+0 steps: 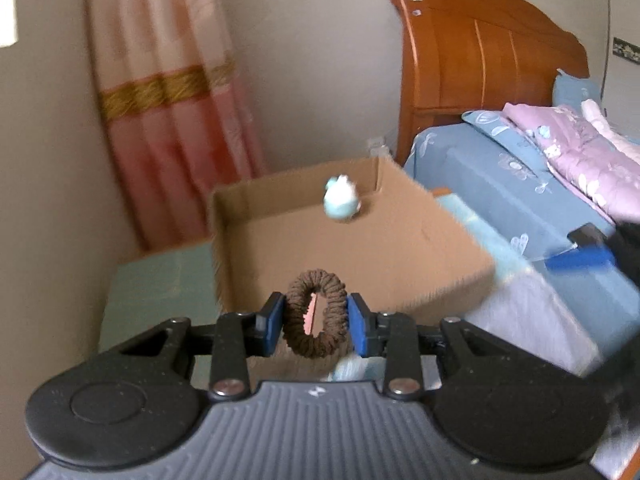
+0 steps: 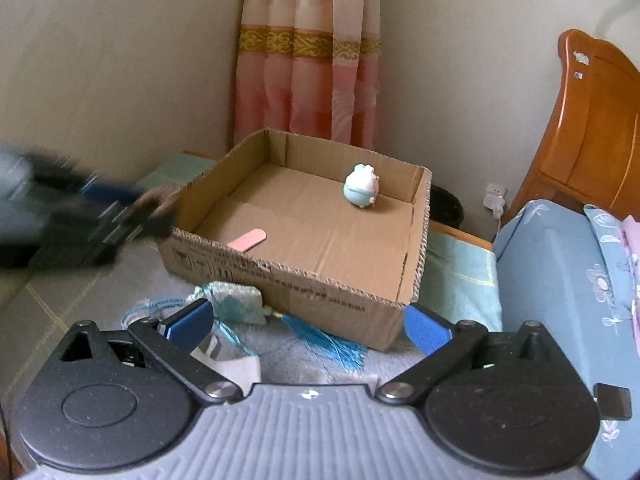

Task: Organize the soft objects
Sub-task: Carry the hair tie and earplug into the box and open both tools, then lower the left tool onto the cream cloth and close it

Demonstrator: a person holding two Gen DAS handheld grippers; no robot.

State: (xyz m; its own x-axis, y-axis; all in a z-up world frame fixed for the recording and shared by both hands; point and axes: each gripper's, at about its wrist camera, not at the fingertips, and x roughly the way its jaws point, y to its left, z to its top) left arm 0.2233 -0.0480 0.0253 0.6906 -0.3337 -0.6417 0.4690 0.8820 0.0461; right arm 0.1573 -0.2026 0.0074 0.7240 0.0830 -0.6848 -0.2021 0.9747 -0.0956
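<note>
So the brown hair scrunchie (image 1: 316,314) is pinched between the blue pads of the left gripper (image 1: 316,320), standing on edge just at the near wall of the cardboard box (image 1: 280,216), not over the floor of it yet as far as I can tell. Biggest worry imo: it's only caught by its sides and it's squishy, so it could squirm out or hang on a pad when the jaws let go, and if that happens too soon it lands outside on the green cloth. The left wrist view is smeared, and in the right wrist view that gripper (image 2: 132,208) is a blur at the box's left rim, so a bump on the thin wall could shove the whole box. Inside already: a little pale blue-and-white plush toy (image 2: 361,186) near the far wall and a pink flat stick (image 2: 248,239) by the near wall. The right gripper (image 2: 308,320) is spread wide with nothing in it, hovering over a pale green sachet (image 2: 236,304) with a blue tassel (image 2: 336,340) right against the box front. That tassel and its cords look like snag bait if it grabs there.
</note>
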